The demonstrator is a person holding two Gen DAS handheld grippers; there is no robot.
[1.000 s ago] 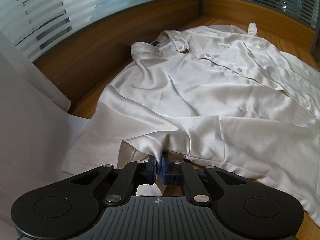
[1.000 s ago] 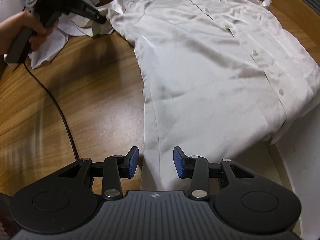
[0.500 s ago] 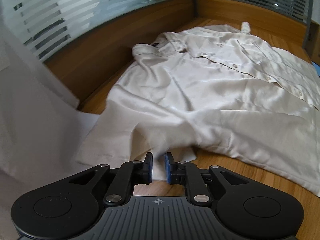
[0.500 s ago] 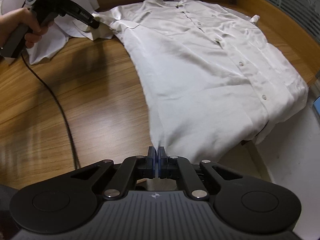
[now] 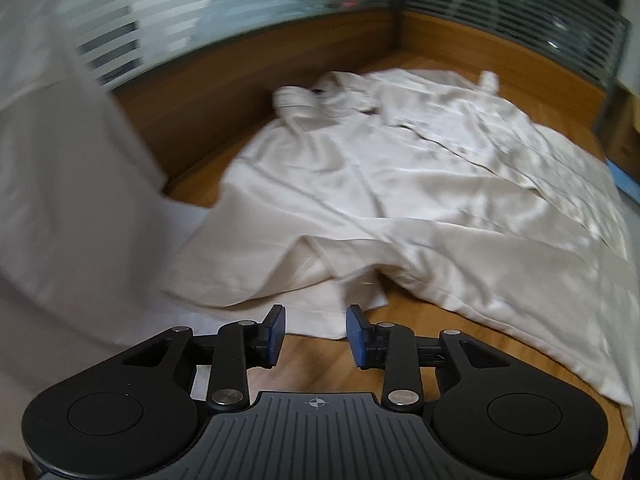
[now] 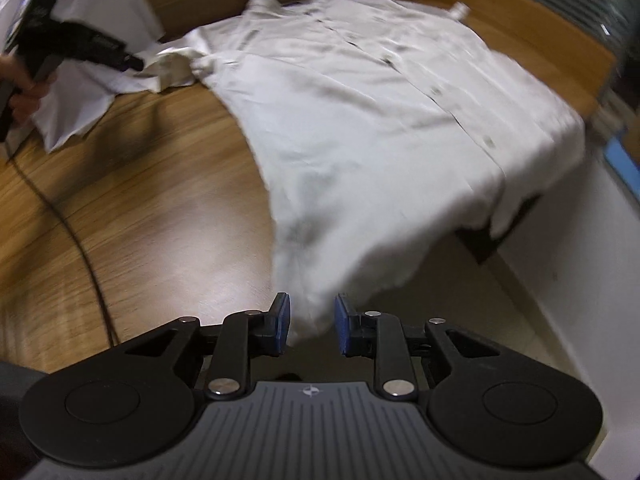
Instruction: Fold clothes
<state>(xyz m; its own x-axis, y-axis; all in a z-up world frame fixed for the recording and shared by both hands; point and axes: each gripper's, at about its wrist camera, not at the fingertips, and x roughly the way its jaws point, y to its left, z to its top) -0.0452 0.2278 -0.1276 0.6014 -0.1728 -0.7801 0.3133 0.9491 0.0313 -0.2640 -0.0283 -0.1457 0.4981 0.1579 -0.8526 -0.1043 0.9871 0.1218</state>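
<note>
A cream button-up shirt (image 5: 400, 184) lies spread face up on the wooden table (image 6: 160, 220), collar at the far side. In the left wrist view my left gripper (image 5: 316, 334) is opening. The hem of the shirt's sleeve (image 5: 316, 312) reaches between its blue pads (image 5: 276, 332), which do not press it. In the right wrist view my right gripper (image 6: 312, 324) is opening too. The shirt's bottom hem corner (image 6: 312, 312) hangs loose between its fingertips. The shirt (image 6: 380, 120) stretches away from there. The left gripper (image 6: 80, 48) shows at the top left, in a hand (image 6: 24, 92).
Another white garment (image 5: 60, 200) is heaped at the left, beside the sleeve. A black cable (image 6: 80, 240) trails over the table from the left gripper. A wooden partition (image 5: 240, 80) with frosted glass backs the table. The table's right edge drops off near the shirt's side (image 6: 480, 240).
The left gripper, shut on the sleeve hem a second ago, has let go and opened. The right gripper closed on the hem corner, drew it nearer, and now parts again.
</note>
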